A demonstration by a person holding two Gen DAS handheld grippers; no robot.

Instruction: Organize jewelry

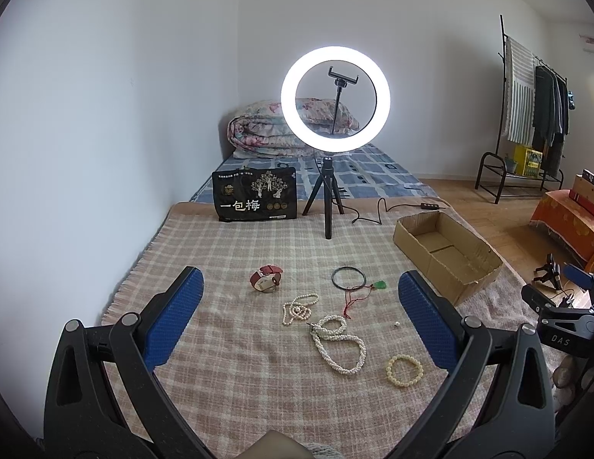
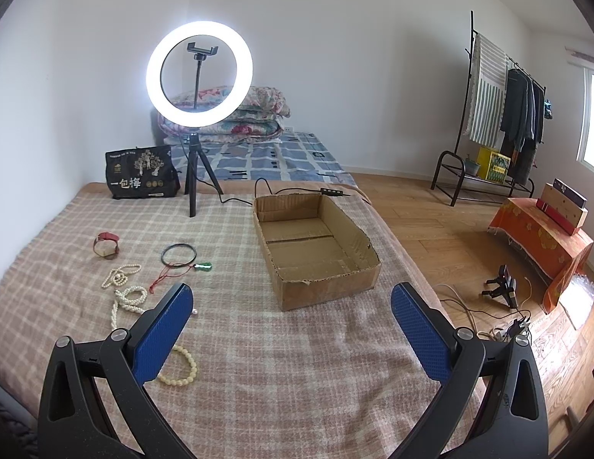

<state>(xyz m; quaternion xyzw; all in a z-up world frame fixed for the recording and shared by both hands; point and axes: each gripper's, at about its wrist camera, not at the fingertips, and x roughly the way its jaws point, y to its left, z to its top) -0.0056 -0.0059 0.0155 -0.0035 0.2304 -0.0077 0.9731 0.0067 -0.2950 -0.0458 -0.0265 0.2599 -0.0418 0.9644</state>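
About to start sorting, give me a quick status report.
Left gripper open, empty. Right gripper open, empty. Jewelry all loose on blanket: watch, pearl strands, bead bracelet. Cardboard box empty; nothing blocking.

Left tool (image 1: 301,313), black plastic arms, blue textured finger pads (image 1: 176,317), silver pivot screws, right tool (image 2: 291,329) identical, white "DAS" lettering on housing

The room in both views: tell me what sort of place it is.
Most likely a bedroom at home: a folded floral quilt on a mattress by the wall, and a clothes rack hung with garments. A ring light suggests filming is set up here.
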